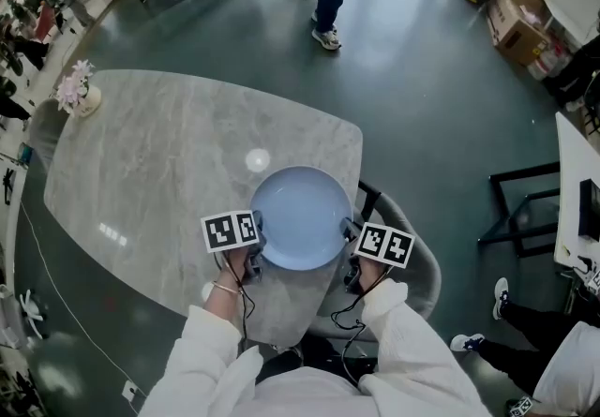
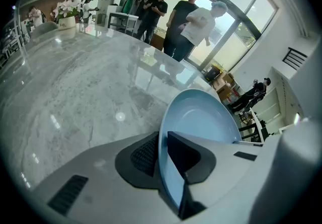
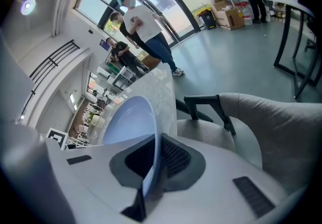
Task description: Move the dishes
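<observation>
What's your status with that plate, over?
Both shut on the blue plate: left gripper, right gripper, opposite rims. Plate over the table's near edge. Only a flower pot, far corner.

Looking straight down on a pale grey, marble-veined table (image 1: 150, 181), broad, rounded at every corner, set on a dark grey-green floor (image 1: 422, 78). Out at the far left corner, a small pot of pink and white flowers (image 1: 77, 92), sitting right by the edge and well apart from the near side. Polished enough to throw back a round glint of light (image 1: 257, 160) near the middle, plus a few short bright streaks (image 1: 112, 234) toward the left side.
</observation>
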`<state>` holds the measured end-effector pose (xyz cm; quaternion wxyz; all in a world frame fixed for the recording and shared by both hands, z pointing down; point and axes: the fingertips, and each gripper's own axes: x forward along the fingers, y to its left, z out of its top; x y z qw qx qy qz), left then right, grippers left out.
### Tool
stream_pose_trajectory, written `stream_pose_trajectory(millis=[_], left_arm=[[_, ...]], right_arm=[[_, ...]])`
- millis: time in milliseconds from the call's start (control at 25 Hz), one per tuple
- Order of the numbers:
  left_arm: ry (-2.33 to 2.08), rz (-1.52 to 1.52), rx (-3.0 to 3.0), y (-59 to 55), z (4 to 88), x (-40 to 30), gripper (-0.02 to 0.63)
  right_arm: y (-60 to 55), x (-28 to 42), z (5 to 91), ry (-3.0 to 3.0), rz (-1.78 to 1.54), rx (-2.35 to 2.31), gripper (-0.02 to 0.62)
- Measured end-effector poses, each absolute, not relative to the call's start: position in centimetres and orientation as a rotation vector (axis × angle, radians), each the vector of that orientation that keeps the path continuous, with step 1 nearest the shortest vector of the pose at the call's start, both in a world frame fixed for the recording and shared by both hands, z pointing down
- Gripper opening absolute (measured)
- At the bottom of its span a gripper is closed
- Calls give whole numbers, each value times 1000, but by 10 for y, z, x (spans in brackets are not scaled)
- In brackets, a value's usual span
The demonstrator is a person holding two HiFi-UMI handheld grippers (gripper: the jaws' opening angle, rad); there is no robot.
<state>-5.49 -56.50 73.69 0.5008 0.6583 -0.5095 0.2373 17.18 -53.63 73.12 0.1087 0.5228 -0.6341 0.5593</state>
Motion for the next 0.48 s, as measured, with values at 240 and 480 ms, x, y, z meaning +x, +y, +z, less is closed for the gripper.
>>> stream_pose_trajectory(millis=[240, 480], left_arm=[[-1223, 564, 1599, -566, 737, -55, 43], [-1212, 553, 1610, -565, 735, -53, 43]], right_arm=[[-537, 171, 731, -1860, 1642, 1546, 72], [-535, 172, 729, -1862, 1637, 1543, 72]])
